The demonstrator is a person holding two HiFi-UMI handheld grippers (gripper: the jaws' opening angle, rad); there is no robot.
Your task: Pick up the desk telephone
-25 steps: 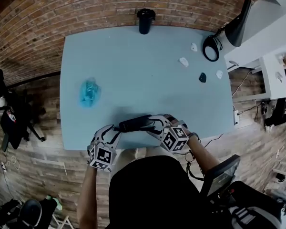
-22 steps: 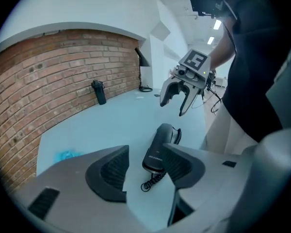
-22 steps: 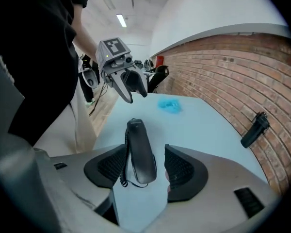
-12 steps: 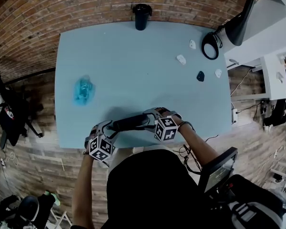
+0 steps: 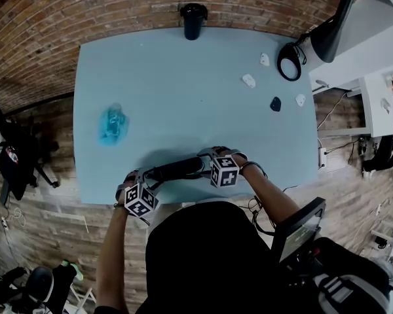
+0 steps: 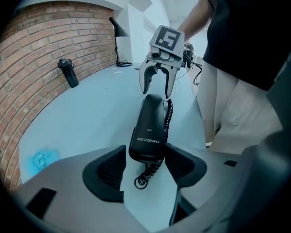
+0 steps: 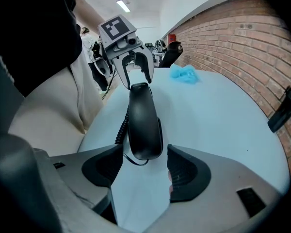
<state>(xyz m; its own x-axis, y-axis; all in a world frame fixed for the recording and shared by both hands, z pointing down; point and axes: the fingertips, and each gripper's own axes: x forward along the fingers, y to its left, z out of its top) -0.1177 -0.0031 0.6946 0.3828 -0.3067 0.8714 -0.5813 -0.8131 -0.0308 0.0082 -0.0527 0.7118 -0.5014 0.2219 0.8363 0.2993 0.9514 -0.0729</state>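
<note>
Finding phone (image 5: 177, 169) lying flat on table (image 5: 183, 97), along its near edge, cord curling beside it. Noting left gripper (image 6: 145, 161) with jaws just opening, now standing wide, one phone end sitting loose between pads. Recording likewise for right gripper (image 7: 144, 159) at other end: jaws just opening, now fully spread, nothing squeezed. Seeing both grippers lower toward table than a second ago. Reading this as release; judging any lift as needing fresh grips.

— Where's the telephone handset (image 5: 177, 169) lying?
— I see it on the table (image 5: 183, 90), along my near edge. Bottle (image 5: 194, 19) at the far edge, wad (image 5: 112, 124) left, lamp (image 5: 290, 64) far right.
</note>
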